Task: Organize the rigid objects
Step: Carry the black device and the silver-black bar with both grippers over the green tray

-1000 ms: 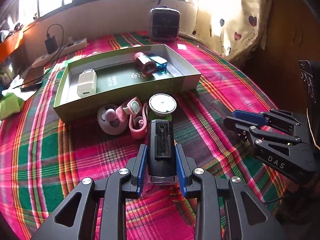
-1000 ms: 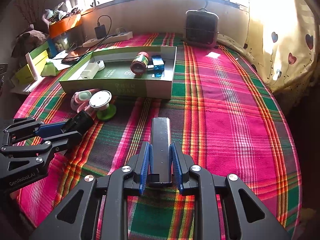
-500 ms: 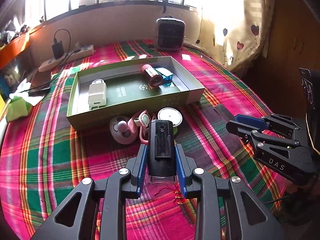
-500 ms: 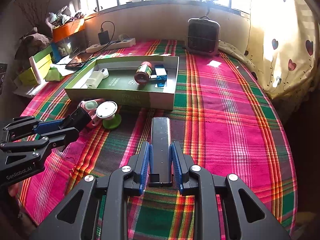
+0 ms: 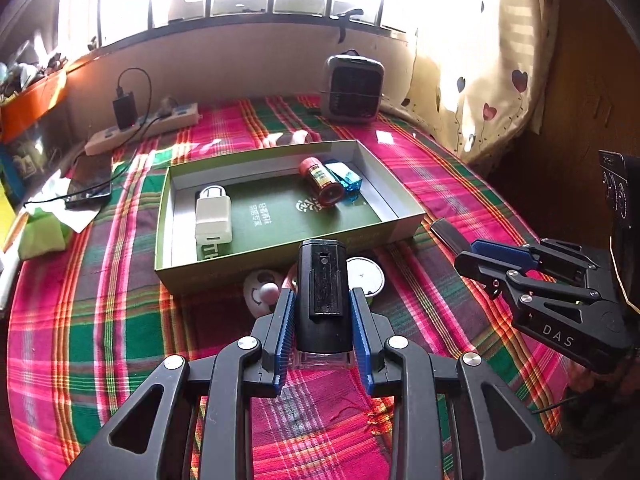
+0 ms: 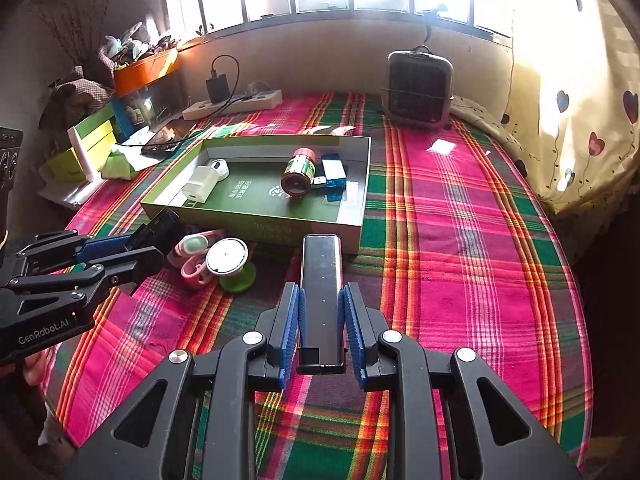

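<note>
Gripping a chunky black block-shaped device [image 5: 323,292], the left gripper [image 5: 323,322] has its blue pads clamped on both sides of it, holding it clear above the plaid cloth [image 5: 100,340], and over on the other side the right gripper [image 6: 322,322] is pinched on a long flat dark bar [image 6: 322,280], which juts forward between the pads, off the cloth. Ahead of both sits the green tray [image 5: 164,216], and inside it we've got a white charger [image 5: 213,218] at the left end, with a red-capped bottle [image 5: 320,182] lying on its side right against a blue lighter [image 5: 344,178] at the right end. Just in front of the tray's near wall, down on the cloth, there's a little cluster: a round white disc on a green base [image 6: 228,258], a pink clip-like piece [image 6: 194,246] beside it, and a round white-and-pink item [image 5: 262,292] partly hidden behind the held block. At the back, a small grey heater [image 6: 418,88] stands by the wall, a power strip [image 6: 236,104] off to its left
</note>
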A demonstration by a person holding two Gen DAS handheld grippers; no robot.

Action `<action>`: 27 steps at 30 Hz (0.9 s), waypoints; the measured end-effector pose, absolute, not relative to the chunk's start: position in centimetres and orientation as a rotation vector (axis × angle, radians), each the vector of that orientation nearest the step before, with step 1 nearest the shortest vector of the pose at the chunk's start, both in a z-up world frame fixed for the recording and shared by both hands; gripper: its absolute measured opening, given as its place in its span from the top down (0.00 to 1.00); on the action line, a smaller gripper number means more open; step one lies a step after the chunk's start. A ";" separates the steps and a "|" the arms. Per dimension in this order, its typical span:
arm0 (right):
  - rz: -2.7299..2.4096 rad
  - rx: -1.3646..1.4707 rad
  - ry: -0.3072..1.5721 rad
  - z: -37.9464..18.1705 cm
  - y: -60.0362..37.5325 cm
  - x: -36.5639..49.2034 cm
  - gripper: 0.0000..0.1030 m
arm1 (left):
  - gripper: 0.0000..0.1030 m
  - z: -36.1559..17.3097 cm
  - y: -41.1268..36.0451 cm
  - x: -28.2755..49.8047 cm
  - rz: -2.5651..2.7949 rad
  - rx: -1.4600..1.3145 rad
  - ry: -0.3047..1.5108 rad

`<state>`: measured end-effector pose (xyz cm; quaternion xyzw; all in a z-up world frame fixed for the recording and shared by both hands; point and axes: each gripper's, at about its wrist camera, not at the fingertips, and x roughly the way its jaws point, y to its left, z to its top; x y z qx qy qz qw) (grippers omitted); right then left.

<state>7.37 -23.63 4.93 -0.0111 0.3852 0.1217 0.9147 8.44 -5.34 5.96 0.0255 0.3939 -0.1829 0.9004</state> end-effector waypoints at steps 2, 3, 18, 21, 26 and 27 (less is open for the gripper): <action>0.256 -0.022 0.794 5.0 -23.6 7.8 0.76 | 0.74 6.1 -5.2 8.9 -0.372 0.045 0.814; 0.259 -0.024 0.794 5.1 -23.5 8.0 0.76 | 0.74 6.2 -5.1 9.2 -0.370 0.044 0.813; 0.304 -0.035 0.817 5.4 -22.9 12.0 0.76 | 0.74 7.1 -4.1 13.9 -0.343 0.009 0.811; 0.301 -0.027 0.826 5.6 -23.0 13.1 0.76 | 0.74 7.0 -4.0 15.0 -0.337 -0.001 0.821; 0.293 -0.048 0.839 5.6 -22.9 14.8 0.76 | 0.74 6.6 -3.9 16.7 -0.333 -0.009 0.834; 0.289 -0.048 0.848 5.5 -22.9 15.2 0.76 | 0.74 6.5 -3.9 17.0 -0.333 -0.012 0.839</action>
